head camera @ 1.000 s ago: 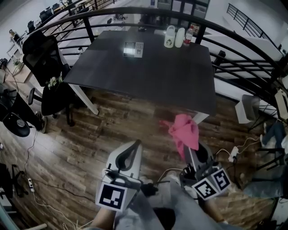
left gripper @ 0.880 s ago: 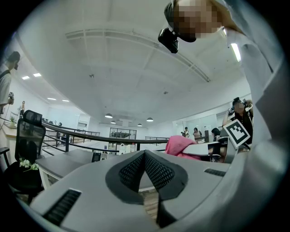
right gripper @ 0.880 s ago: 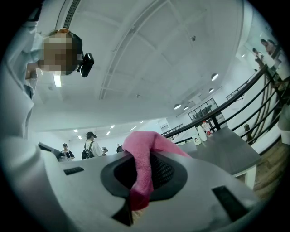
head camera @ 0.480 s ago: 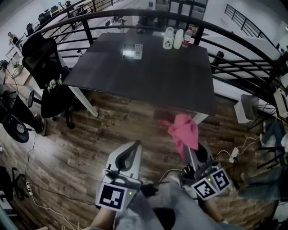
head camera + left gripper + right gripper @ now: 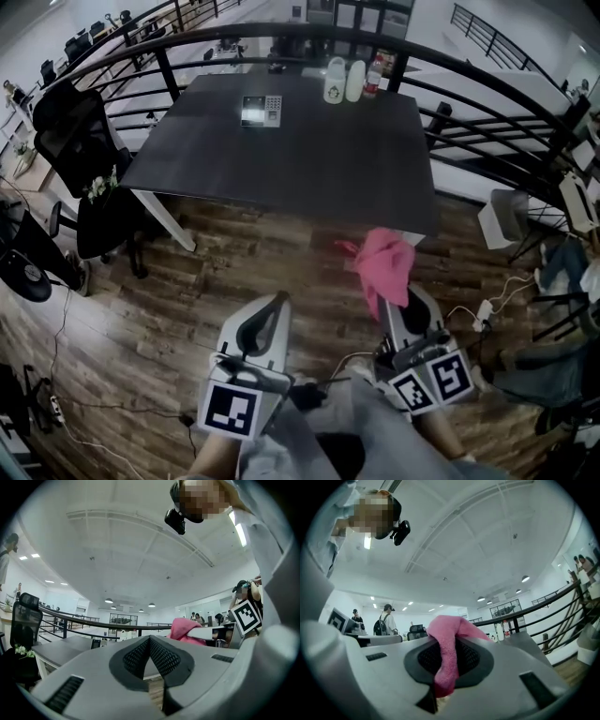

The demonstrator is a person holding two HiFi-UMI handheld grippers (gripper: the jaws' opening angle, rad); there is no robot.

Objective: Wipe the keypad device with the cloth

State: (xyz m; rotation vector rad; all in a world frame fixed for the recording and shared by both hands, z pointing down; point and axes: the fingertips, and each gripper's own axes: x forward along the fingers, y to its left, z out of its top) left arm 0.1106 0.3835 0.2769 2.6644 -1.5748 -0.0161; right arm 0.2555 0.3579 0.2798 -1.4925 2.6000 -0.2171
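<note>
Though a heap overhead, cloth [image 5: 444, 641] between right gripper [image 5: 448, 662] jaws close up.

pink cloth [image 5: 382, 265] in right gripper [image 5: 397, 306], keypad device [image 5: 260, 110] on dark table [image 5: 319, 164]

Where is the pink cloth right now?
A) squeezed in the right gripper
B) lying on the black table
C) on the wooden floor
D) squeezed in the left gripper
A: the pink cloth is pinched between the jaws of the right gripper, with its loose end bunched up past them.
</note>
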